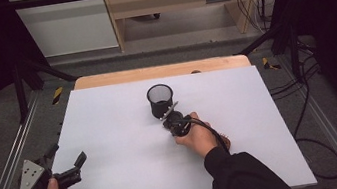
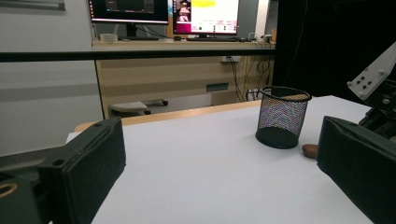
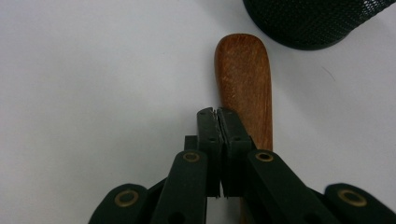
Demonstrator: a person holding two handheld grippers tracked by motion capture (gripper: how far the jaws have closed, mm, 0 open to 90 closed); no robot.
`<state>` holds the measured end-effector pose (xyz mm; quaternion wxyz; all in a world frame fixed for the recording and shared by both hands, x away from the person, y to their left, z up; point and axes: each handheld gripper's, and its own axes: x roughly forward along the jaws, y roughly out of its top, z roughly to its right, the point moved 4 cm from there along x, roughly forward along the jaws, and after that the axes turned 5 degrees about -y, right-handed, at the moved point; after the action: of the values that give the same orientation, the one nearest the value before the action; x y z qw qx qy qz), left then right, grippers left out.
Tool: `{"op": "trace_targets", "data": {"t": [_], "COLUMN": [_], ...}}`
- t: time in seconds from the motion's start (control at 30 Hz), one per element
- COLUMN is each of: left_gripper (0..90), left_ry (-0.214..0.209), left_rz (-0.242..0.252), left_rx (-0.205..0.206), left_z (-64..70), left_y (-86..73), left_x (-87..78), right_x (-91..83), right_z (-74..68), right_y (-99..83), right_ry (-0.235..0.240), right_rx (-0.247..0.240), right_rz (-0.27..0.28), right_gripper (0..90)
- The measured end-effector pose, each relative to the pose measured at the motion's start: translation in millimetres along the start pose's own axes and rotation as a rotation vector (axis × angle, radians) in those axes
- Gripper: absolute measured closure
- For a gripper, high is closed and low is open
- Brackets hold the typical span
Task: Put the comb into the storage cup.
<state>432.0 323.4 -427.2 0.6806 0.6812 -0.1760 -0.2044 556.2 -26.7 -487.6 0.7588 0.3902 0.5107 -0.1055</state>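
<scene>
A black mesh cup [image 1: 160, 99] stands upright near the middle of the white table. A long brown wooden piece [image 3: 243, 79] lies flat on the table, its rounded end close to the cup's base [image 3: 308, 23]. My right gripper [image 3: 217, 112] hovers directly over this piece, jaws pressed together with nothing visible between them. From above, the right gripper [image 1: 176, 121] sits just in front of the cup. My left gripper [image 1: 67, 156] is held open at the table's front left corner, empty. The left gripper view shows the cup [image 2: 282, 116] and the wood's end [image 2: 309, 150].
The white table top [image 1: 111, 133] ends in a wooden strip [image 1: 160, 71] at the far side. Metal rails [image 1: 17, 147] run along both sides, and cables [image 1: 304, 104] trail on the floor to the right. A desk with monitors [image 2: 163, 14] stands beyond.
</scene>
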Motion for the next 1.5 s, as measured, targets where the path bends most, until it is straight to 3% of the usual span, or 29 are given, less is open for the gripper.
{"op": "trace_targets", "data": {"t": [0.33, 0.67, 1.13, 1.5], "left_gripper": [1.6, 1.6, 1.6, 1.6], "left_ry": [0.007, 0.012, 0.01, 0.008], "left_rz": [-0.002, -0.005, -0.008, -0.015], "left_rx": [0.006, 0.003, 0.004, 0.01], "left_z": [-1.0, -1.9, -1.0, -0.2], "left_y": [0.4, 0.0, -0.3, -1.1], "left_x": [-0.8, -1.1, -0.5, 0.4], "right_x": [0.1, 1.8, -11.7, -23.9], "right_z": [15.0, 41.5, 82.1, 96.3], "right_y": [0.7, -7.7, -38.9, -63.8], "right_ry": [-0.024, -0.046, -0.085, -0.094], "right_rx": [-0.019, 0.033, 0.115, 0.158], "right_rz": [-0.043, -0.062, -0.064, -0.053], "right_gripper": [89.9, 90.0, 90.0, 90.0]}}
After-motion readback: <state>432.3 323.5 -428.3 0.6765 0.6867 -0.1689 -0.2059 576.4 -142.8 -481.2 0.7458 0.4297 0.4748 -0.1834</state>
